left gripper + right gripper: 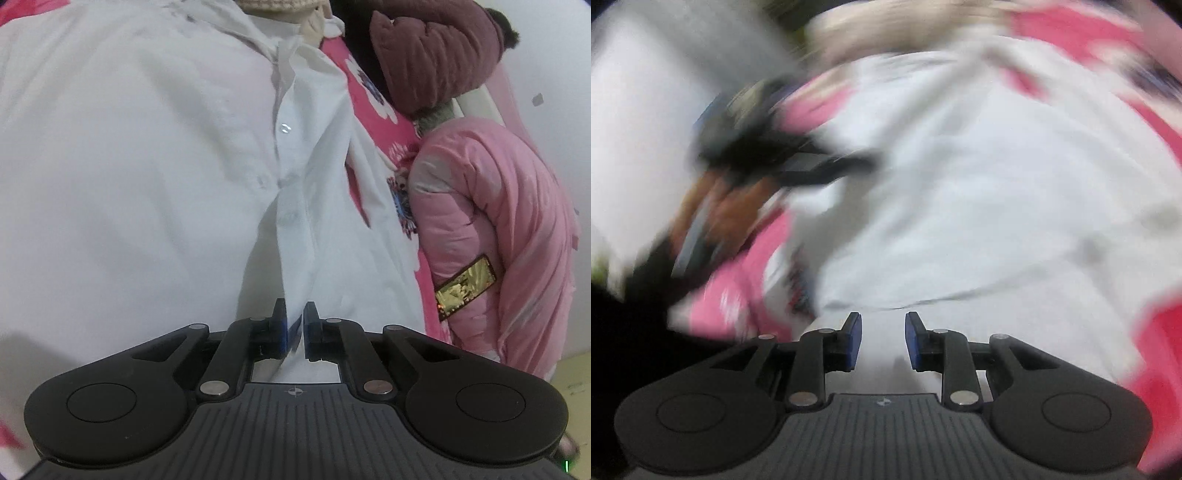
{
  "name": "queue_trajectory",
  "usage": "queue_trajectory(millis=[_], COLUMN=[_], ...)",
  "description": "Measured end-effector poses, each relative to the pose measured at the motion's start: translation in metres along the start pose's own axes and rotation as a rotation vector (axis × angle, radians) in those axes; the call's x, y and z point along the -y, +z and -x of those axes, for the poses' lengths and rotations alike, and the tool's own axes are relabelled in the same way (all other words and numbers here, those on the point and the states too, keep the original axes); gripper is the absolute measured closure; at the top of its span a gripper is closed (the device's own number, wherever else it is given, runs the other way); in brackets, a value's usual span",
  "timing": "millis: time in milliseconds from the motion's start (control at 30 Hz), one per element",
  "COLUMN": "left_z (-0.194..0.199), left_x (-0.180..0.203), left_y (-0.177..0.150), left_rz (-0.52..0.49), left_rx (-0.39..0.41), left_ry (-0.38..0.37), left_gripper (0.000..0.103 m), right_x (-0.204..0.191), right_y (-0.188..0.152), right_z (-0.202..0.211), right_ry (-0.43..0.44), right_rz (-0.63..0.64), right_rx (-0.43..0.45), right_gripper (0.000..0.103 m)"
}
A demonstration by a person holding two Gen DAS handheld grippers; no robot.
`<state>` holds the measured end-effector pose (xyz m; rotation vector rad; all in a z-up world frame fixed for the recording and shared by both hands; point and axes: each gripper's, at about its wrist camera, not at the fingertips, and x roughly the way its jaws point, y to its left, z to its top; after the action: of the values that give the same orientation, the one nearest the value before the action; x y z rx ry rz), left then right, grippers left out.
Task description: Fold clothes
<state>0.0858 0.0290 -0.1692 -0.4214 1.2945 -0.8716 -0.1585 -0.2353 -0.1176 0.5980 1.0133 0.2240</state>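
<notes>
Left wrist view: left gripper pinches the white shirt hem mid-fold; blurred right gripper, fingers apart, seemingly needs a hold ahead.

white shirt | buttoned, spread flat | placket edge pinched up

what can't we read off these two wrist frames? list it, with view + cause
- Right wrist view: motion blur. The dark shape at left is unidentifiable; right gripper stands open, white shirt detail lost.
- Left wrist view: left gripper pinches the white button-up cotton shirt; its hem is hidden behind the gripper body.
- Left wrist view: gold-patterned label on the pink padded coat is too small to read.
</notes>
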Motion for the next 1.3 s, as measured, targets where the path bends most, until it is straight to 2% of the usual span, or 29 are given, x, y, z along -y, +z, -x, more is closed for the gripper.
queue_trajectory(millis=[100, 133, 233, 367, 467, 567, 667, 867, 933, 967, 1033, 1133, 1300], left_z=[-0.003, -0.004, -0.006, -0.009, -0.009, -0.006, -0.003, 0.003, 0.005, 0.006, 0.008, 0.010, 0.014], left_x=[0.000, -0.001, 0.000, 0.005, 0.011, 0.013, 0.013, 0.013, 0.013, 0.014, 0.017, 0.018, 0.011], left_y=[-0.005, -0.006, -0.012, -0.019, -0.027, -0.029, -0.023, -0.013, -0.010, -0.008, -0.007, -0.008, -0.006], left_rz=[-0.004, -0.007, -0.021, -0.052, -0.080, -0.052, 0.024, 0.174, 0.224, 0.235, 0.241, 0.254, 0.292], left_rx=[-0.019, -0.028, -0.056, -0.095, -0.121, -0.125, -0.101, -0.053, -0.037, -0.033, -0.020, -0.008, 0.004], left_ry=[0.025, 0.026, 0.024, 0.031, 0.037, 0.014, -0.059, -0.204, -0.253, -0.269, -0.280, -0.280, -0.284], left_gripper=[0.080, 0.079, 0.075, 0.073, 0.075, 0.095, 0.100, 0.101, 0.101, 0.101, 0.101, 0.101, 0.101], right_x=[0.050, 0.064, 0.091, 0.111, 0.113, 0.110, 0.106, 0.104, 0.106, 0.107, 0.109, 0.104, 0.097], right_y=[0.007, 0.008, 0.011, 0.009, 0.006, 0.005, 0.005, -0.012, -0.021, -0.026, -0.036, -0.042, -0.035], right_z=[0.017, 0.021, 0.018, 0.001, -0.010, -0.019, -0.024, -0.029, -0.035, -0.038, -0.044, -0.045, -0.045], right_ry=[-0.007, -0.004, 0.020, 0.064, 0.067, 0.069, 0.083, 0.177, 0.229, 0.248, 0.283, 0.281, 0.243], right_rz=[-0.287, -0.361, -0.531, -0.705, -0.747, -0.771, -0.797, -0.911, -0.990, -1.032, -1.110, -1.149, -1.117], right_rx=[0.076, 0.098, 0.123, 0.094, 0.080, 0.076, 0.061, 0.039, 0.049, 0.052, 0.059, 0.079, 0.118], right_gripper=[0.073, 0.073, 0.073, 0.073, 0.073, 0.073, 0.072, 0.061, 0.052, 0.052, 0.052, 0.052, 0.052])
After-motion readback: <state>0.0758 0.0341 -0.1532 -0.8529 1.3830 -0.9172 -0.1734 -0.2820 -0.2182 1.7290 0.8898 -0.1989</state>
